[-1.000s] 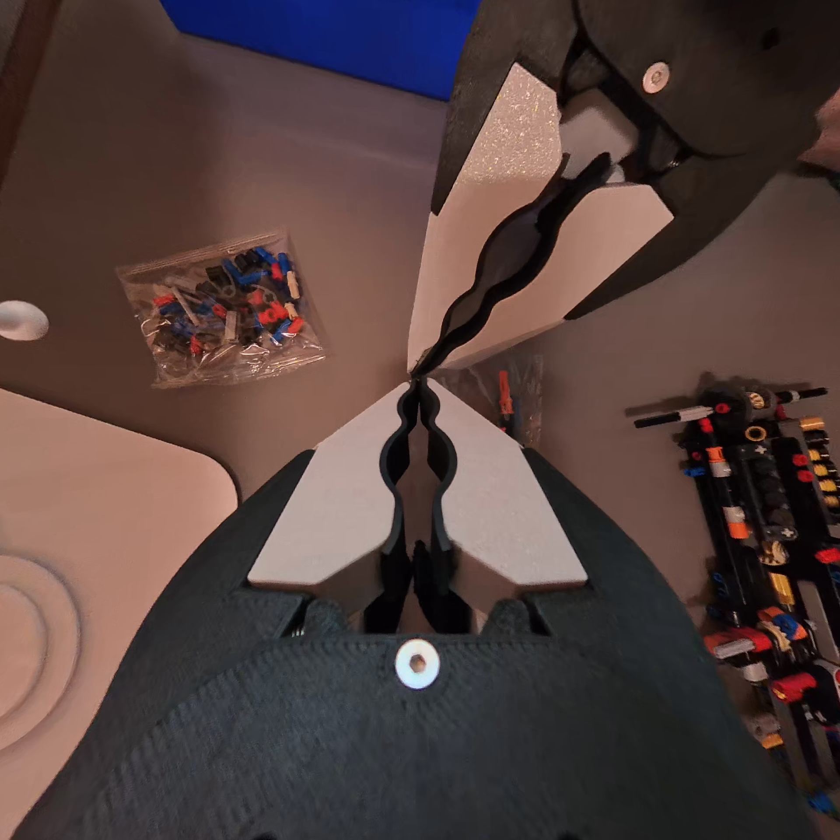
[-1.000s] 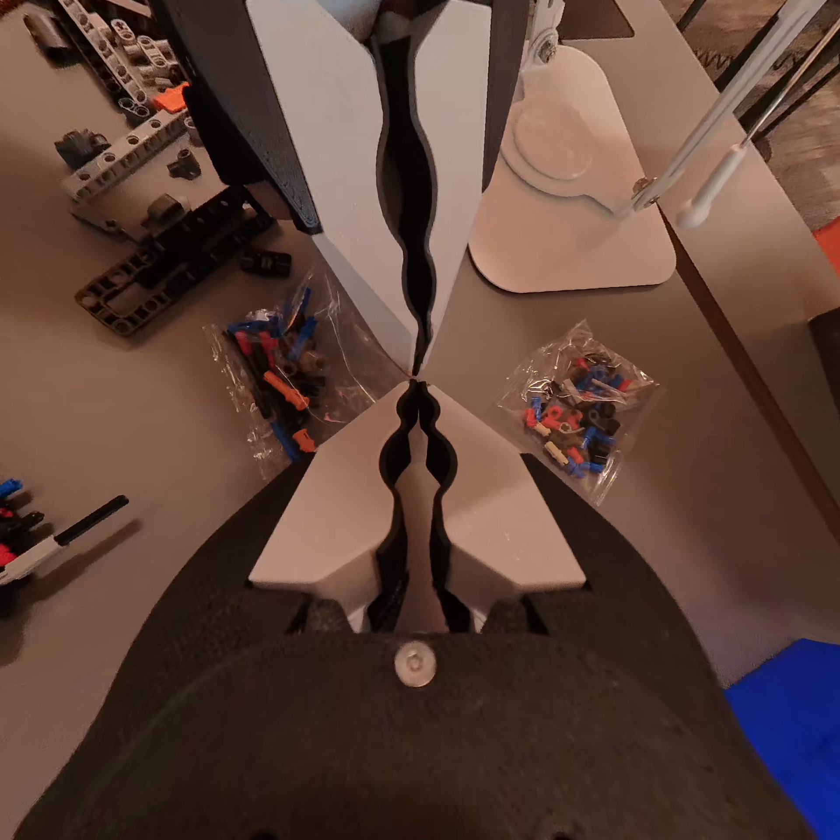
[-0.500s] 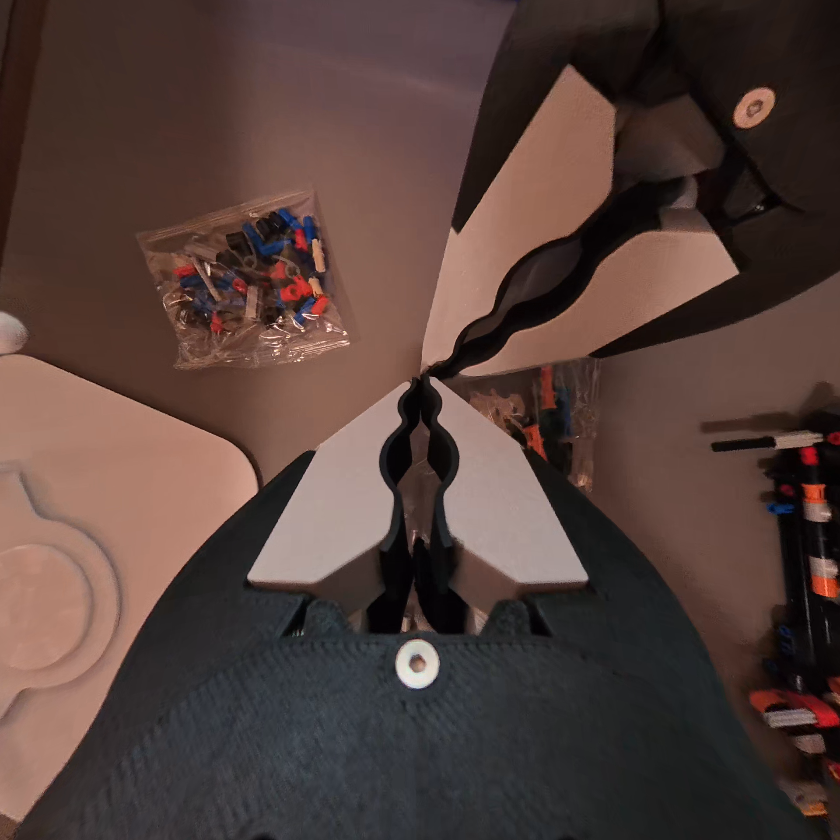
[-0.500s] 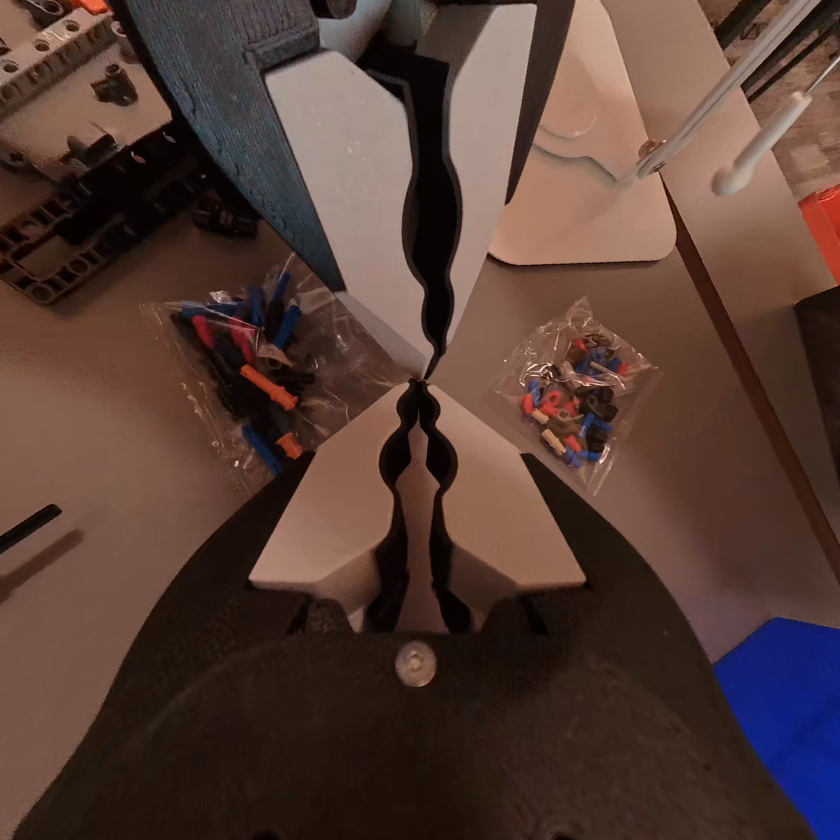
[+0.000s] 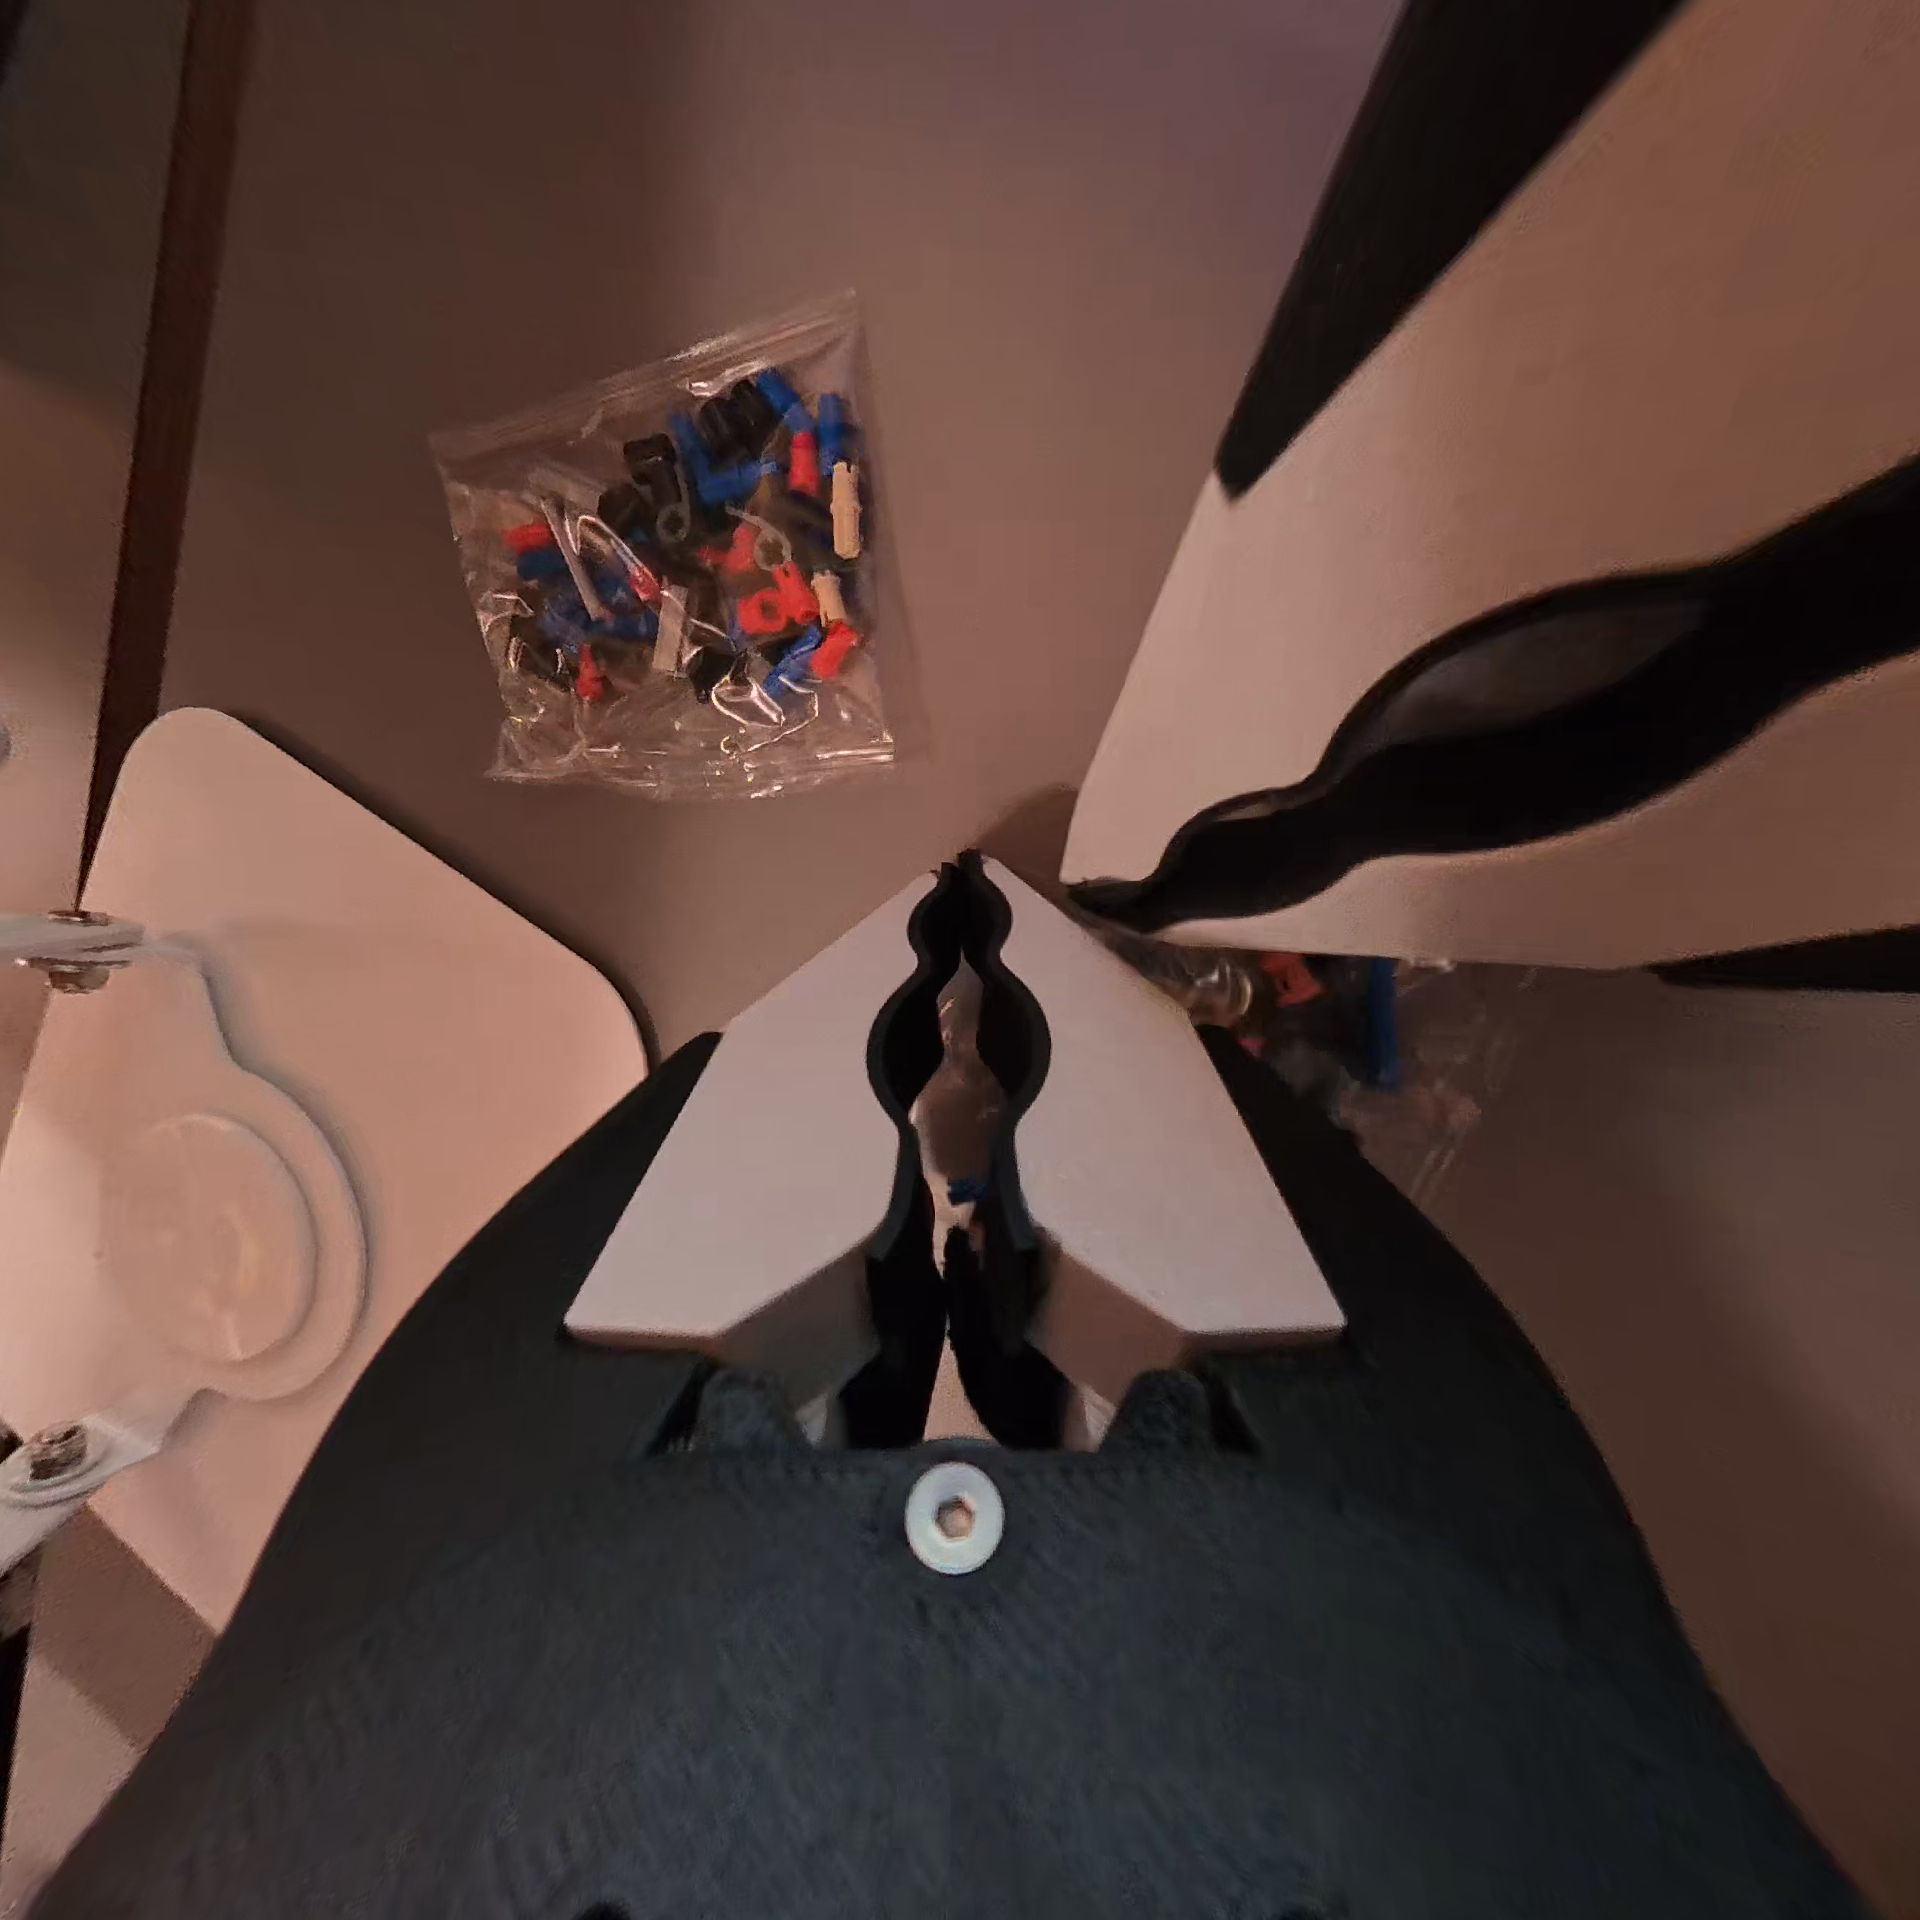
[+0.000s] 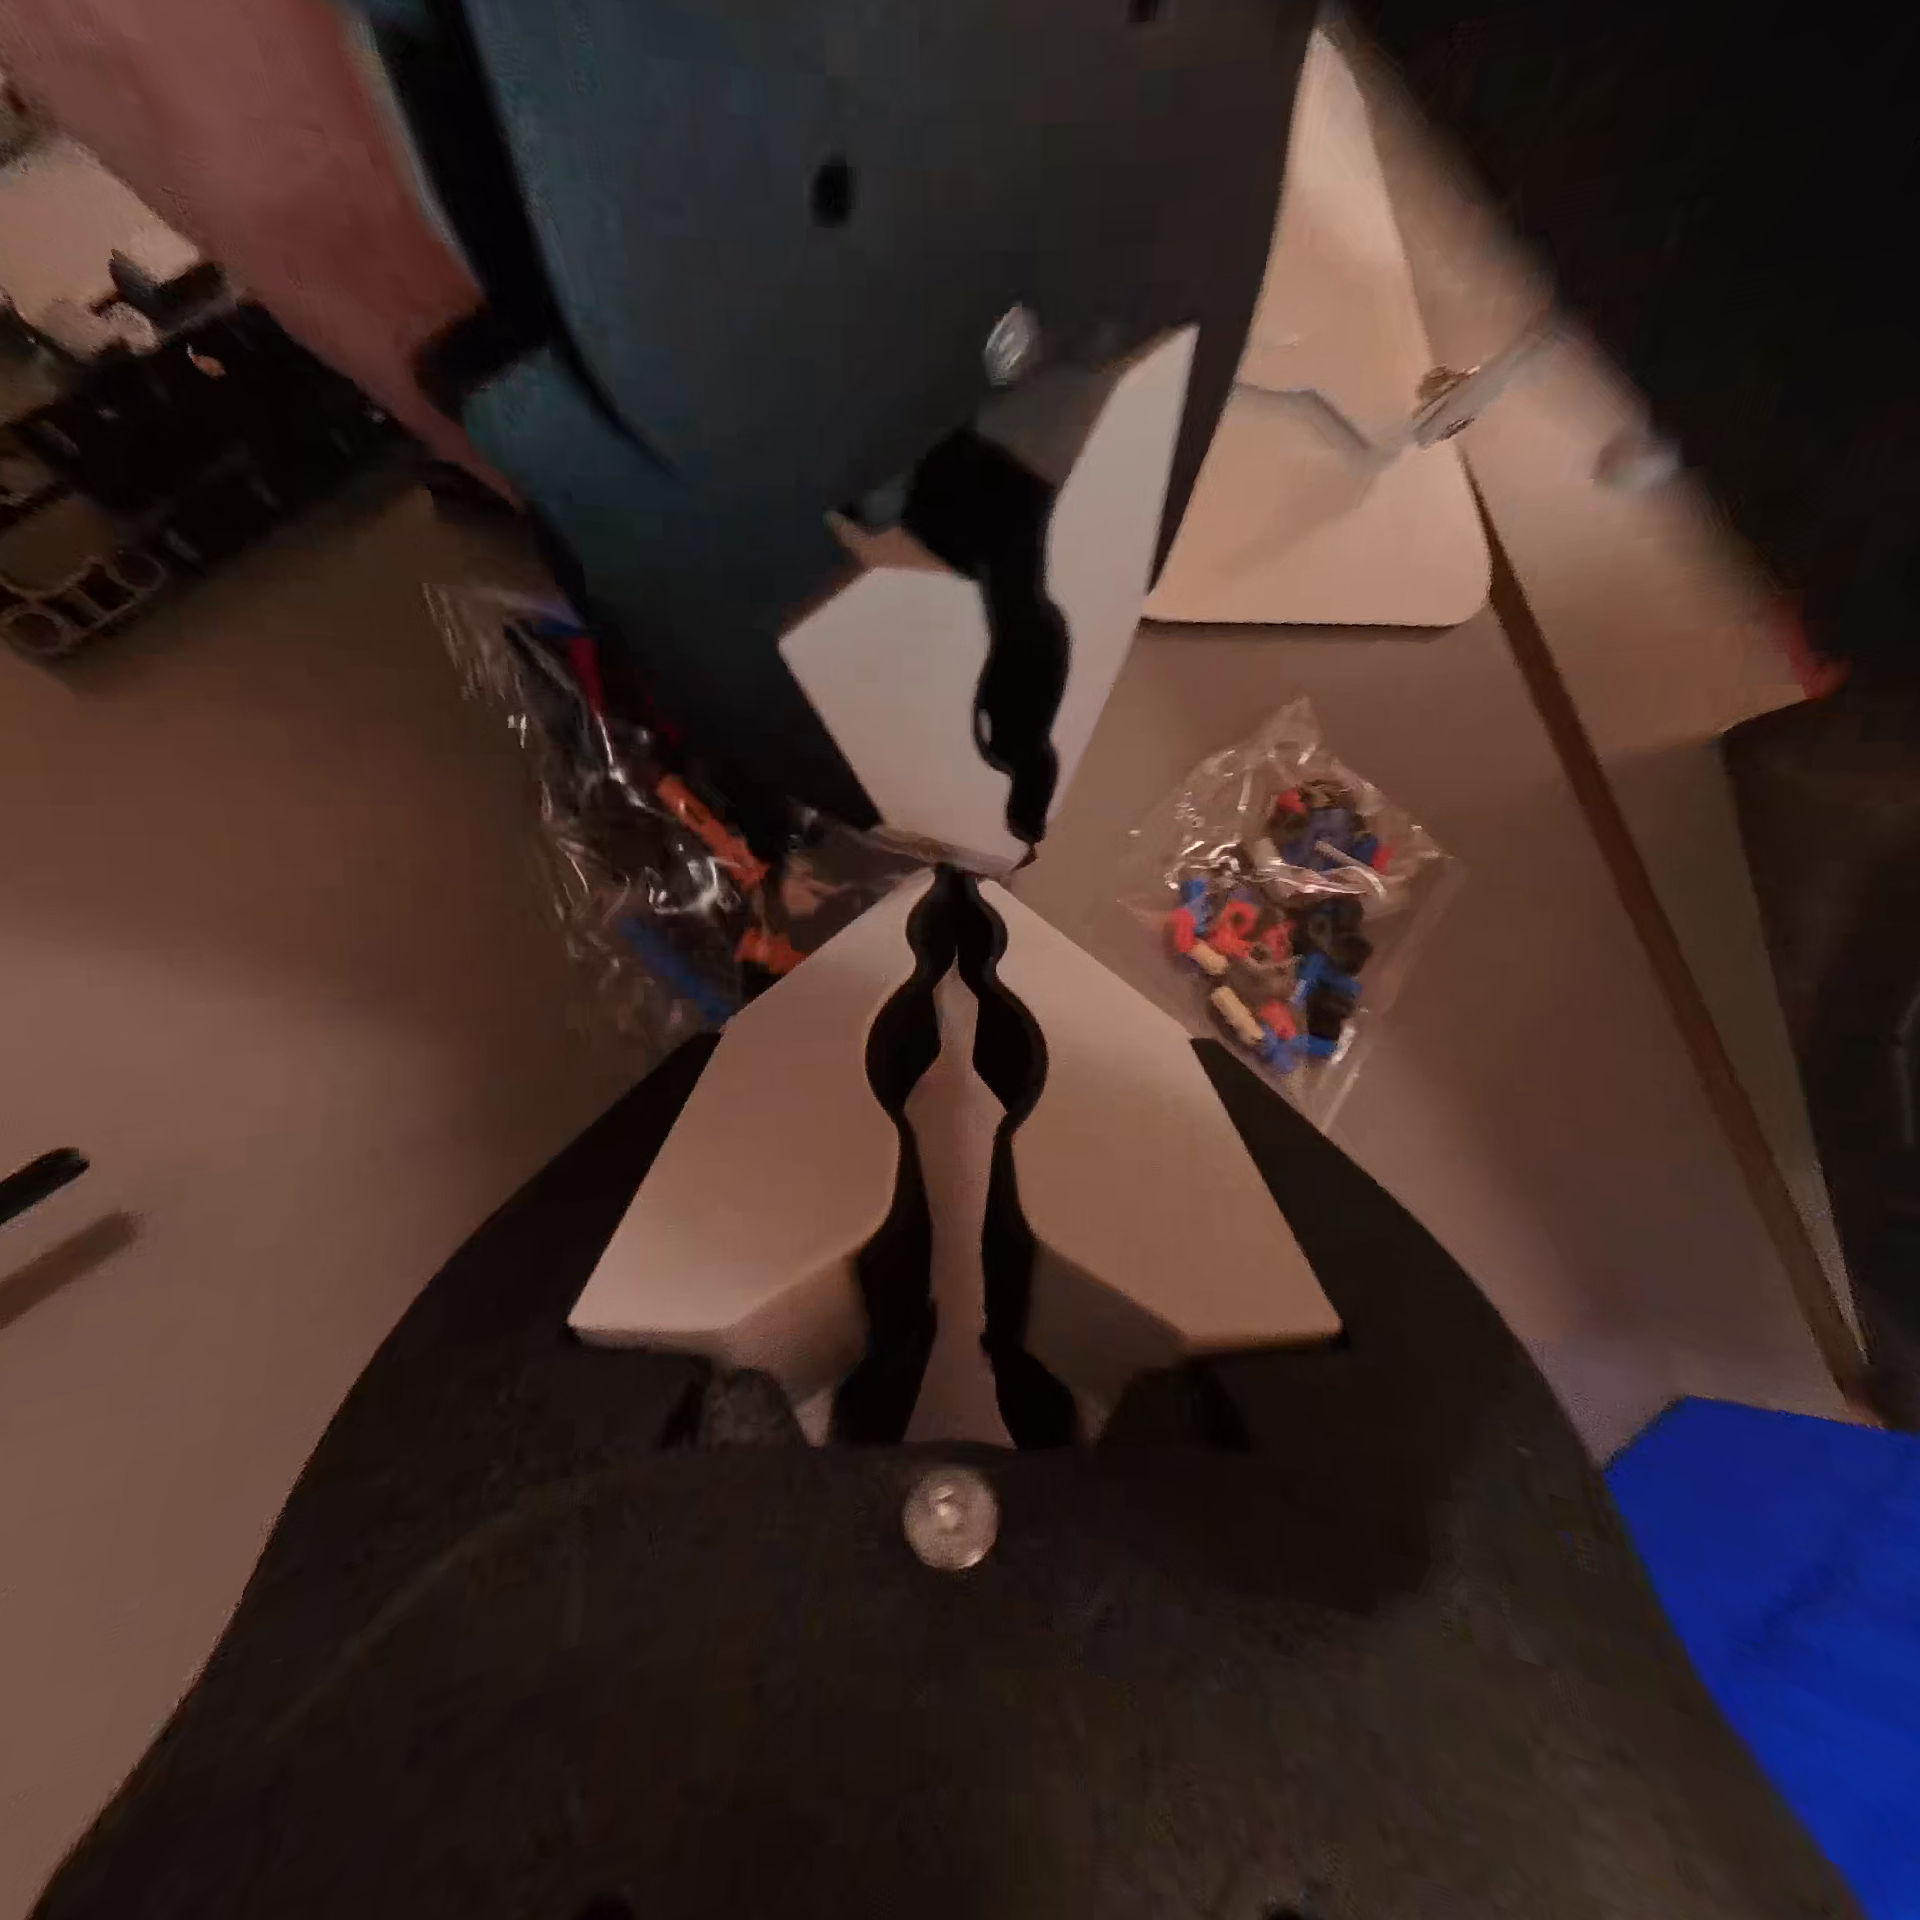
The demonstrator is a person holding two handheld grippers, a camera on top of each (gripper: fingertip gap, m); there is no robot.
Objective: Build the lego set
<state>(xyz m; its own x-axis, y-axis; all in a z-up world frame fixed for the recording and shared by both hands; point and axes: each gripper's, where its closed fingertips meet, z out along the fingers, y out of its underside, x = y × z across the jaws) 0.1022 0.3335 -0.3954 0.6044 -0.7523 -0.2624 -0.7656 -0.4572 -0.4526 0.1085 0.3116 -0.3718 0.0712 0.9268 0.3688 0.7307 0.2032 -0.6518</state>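
Two hand-held grippers meet tip to tip above a grey bench, both pinching the same clear plastic bag of lego pieces. The left hand-held gripper has its white fingers pressed together at the tips, and crinkled film with a speck of blue shows through the gap lower down between the black pads. The right hand-held gripper is likewise closed at the tips, where a thin edge of film is caught; in the left wrist view it enters from the upper right, its tips just beside the left ones.

The held bag hangs or trails below and to the left of the tips in the right wrist view — orange, blue and black pieces show through it, though blur hides their shapes. In the left wrist view part of it shows under the right hand-held gripper, with a red piece and a blue rod visible.

A second bag lies flat on the bench, well apart from both hand-held grippers, filled with small blue, red, black and cream connectors; the right wrist view shows it to the right of the tips. A white lamp base sits beside it. Dark lego assemblies lie at the far left, blurred, and a blue sheet covers the near right corner.
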